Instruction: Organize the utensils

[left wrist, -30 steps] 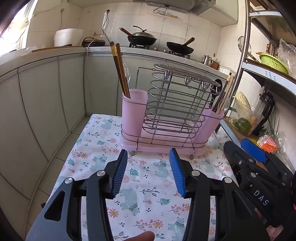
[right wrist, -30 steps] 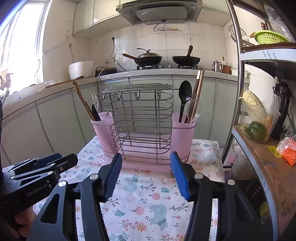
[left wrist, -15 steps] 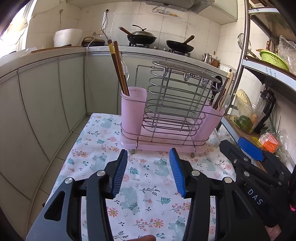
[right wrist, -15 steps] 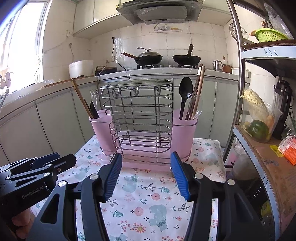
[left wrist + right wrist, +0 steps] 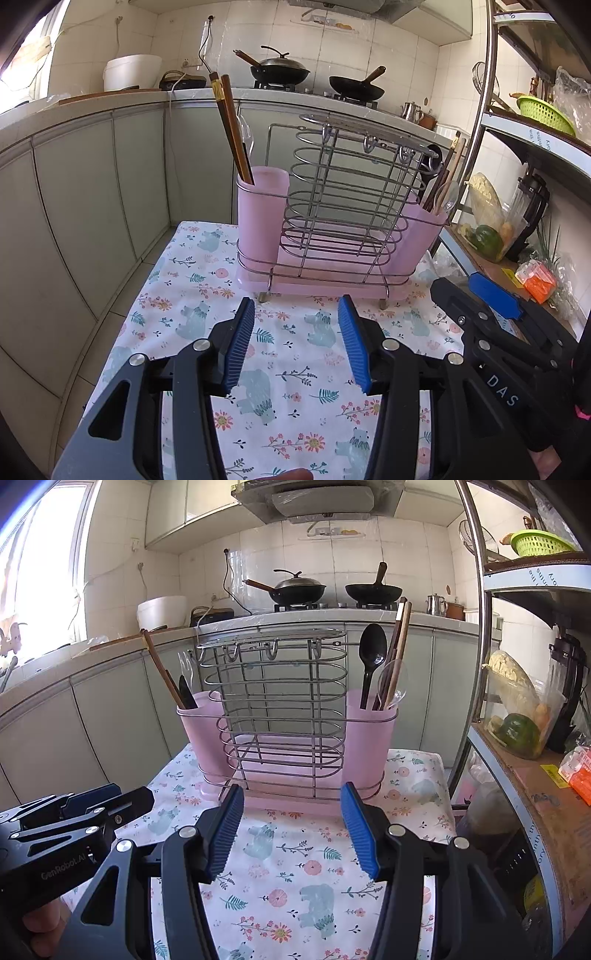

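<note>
Now both tools are held wide apart and empty: left gripper (image 5: 297, 345) and right gripper (image 5: 291, 829), near the utensil rack (image 5: 280, 716) on the floral cloth (image 5: 295, 878). Chopsticks (image 5: 397, 653) and black spoon (image 5: 371, 657) are best approached squarely from above, handles pinched high

Our left gripper (image 5: 297, 345) hangs open and empty above the floral cloth (image 5: 192, 280), facing the pink utensil rack (image 5: 332, 229) holding chopsticks (image 5: 231, 125).

left wrist: low, near, rack (image 5: 332, 206) from left | right wrist: near, head-on | shared: rack, tablecloth (image 5: 295, 867)
</note>
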A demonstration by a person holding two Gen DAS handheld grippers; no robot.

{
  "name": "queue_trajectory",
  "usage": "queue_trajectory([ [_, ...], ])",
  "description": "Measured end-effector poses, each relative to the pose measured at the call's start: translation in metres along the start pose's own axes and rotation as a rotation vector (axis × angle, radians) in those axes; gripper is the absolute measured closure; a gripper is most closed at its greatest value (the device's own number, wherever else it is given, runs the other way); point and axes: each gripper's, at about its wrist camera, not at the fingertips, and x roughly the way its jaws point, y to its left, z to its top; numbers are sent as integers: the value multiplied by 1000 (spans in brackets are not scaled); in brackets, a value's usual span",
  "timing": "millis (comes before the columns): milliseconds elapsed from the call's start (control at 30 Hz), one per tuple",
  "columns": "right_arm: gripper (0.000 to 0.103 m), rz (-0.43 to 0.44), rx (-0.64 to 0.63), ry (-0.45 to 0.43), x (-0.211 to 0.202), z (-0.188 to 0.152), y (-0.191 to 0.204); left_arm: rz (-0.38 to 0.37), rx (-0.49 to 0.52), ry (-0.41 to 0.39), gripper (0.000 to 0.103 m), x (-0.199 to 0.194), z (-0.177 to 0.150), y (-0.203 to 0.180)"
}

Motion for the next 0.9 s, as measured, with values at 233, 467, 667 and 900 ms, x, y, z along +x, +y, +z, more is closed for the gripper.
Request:
queue_trajectory([
  [233,49,0,4,5,1,-1,-2,-3,4,3,55,2,-2,-1],
  [467,49,1,4,11,3,-4,-1,-5,2,8,55,3,-3,0],
  [667,49,2,1,17,4,-5,0,-5,5,9,55,4,-4,0],
  [900,49,1,0,19,4,-6,0,-4,5,11,55,5,-4,-1],
])
